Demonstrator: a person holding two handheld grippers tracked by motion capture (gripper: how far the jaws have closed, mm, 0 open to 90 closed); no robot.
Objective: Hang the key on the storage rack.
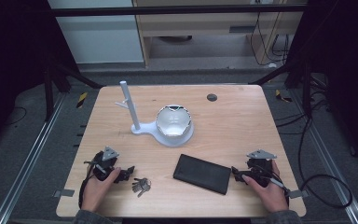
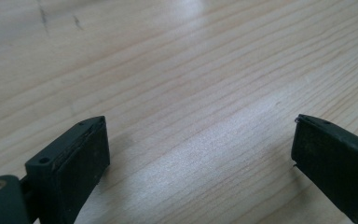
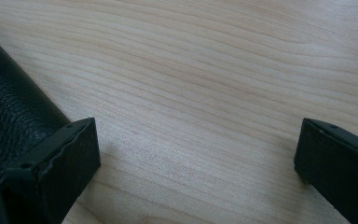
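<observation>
High view first: we've got both hands resting low at the near edge of the worktop [image 1: 242, 112], and honestly nothing looks started yet. The left tongs [image 1: 129, 171] sit just beside a bunch of keys [image 1: 141, 185], pointing at it but not touching as far as we can tell. The right tongs [image 1: 235, 172] are right up against the near end of a black wallet [image 1: 202, 173] lying flat in the middle.

In the left gripper view those tongs [image 2: 200, 140] are spread wide with only bare wood between them. Same story in the right gripper view: tongs [image 3: 196, 144] spread, nothing pinched, the wallet [image 3: 9, 116] with its grainy leather just beside the left-hand jaw.

Further back stands a white stand with a post and side peg [image 1: 131, 109], and a white bowl [image 1: 173, 121] on its base, with nothing hung on the peg. So our guess is that the keys and wallet still have to go there, meaning everything is still left to do: grab, lift, place.

Writing or logos? We can't read any on the wallet, keys or stand.
</observation>
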